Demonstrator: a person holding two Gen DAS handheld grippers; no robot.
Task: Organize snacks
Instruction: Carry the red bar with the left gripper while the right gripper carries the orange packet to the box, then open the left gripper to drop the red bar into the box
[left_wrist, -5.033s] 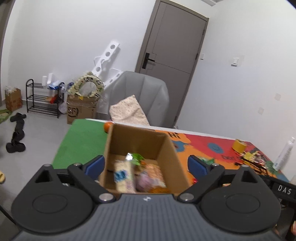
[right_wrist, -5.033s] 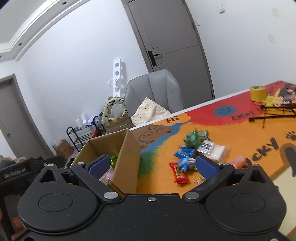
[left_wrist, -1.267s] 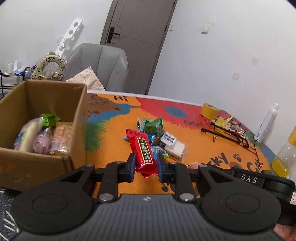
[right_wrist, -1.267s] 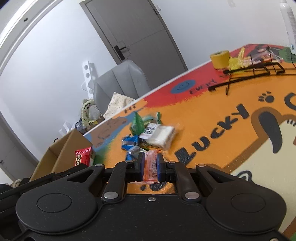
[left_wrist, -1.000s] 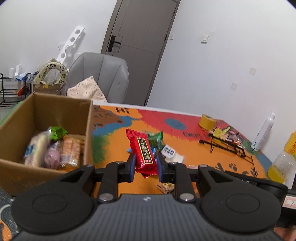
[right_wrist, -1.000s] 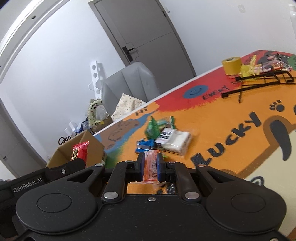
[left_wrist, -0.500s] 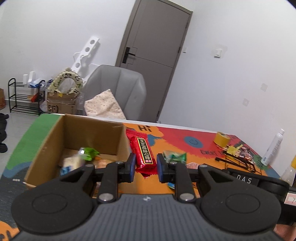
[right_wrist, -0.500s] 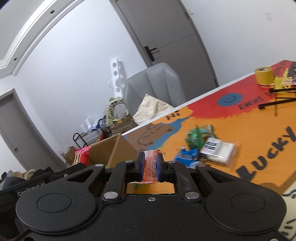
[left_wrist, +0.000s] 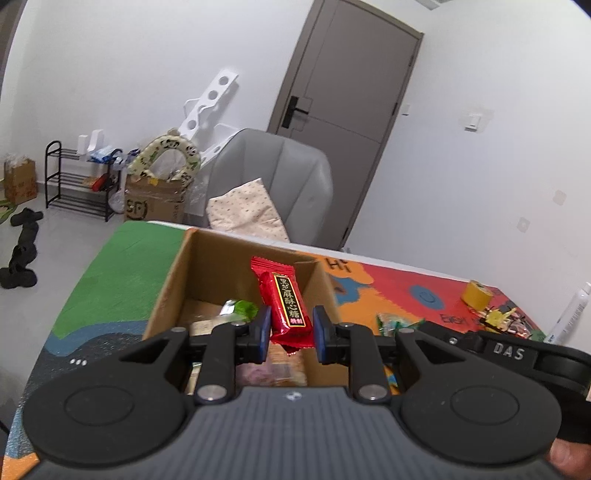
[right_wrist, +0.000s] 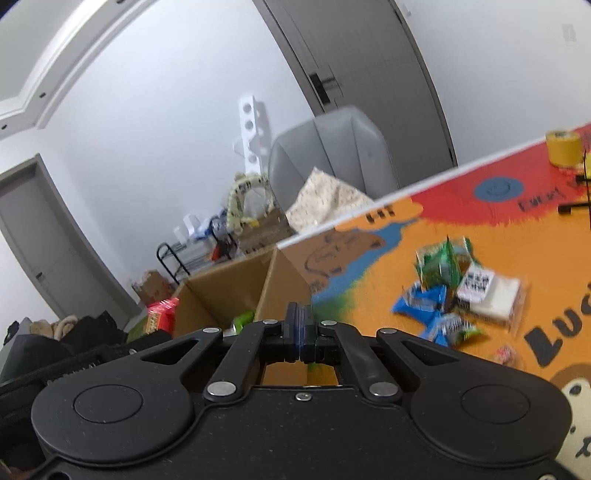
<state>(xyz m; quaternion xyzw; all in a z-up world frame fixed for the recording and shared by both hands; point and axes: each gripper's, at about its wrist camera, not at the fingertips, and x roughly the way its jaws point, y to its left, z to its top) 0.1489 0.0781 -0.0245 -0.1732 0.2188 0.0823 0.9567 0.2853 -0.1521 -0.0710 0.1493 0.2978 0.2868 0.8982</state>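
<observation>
1. Over the open cardboard box (left_wrist: 173, 280), the left gripper (left_wrist: 289, 332) holds a red candy bar (left_wrist: 284, 302) between its jaws. The blue pads sit narrow against the wrapper's two sides. The bar stands nearly upright, its long axis running up and away from the jaws, its crimped top edge level with the box's far wall.

2. That wrapper hangs directly above the box's inside. Packets already lie down there, a green packet (left_wrist: 240, 308) among them. Judging by this, the release needs little more than a parting of the jaws, perhaps after a slight dip, since the bar's lower end is already inside the box's outline.

3. The right gripper (right_wrist: 300, 332) sits beside the box's near corner, toward the desk (right_wrist: 369, 280) side. Its pads are pressed flat together and nothing shows between them.

4. Off to the right on the orange mat lies the remaining pile: a green pack (right_wrist: 441, 264), blue wrappers (right_wrist: 424, 301) and a clear-wrapped white block (right_wrist: 491, 291), all touching or just beside one another. That view is blurred, so finer detail is lost.

5. The right gripper is the nearer one to that pile, and I would guess it takes the next pick. The tall bar could catch the box's right wall if it tips as it falls.
</observation>
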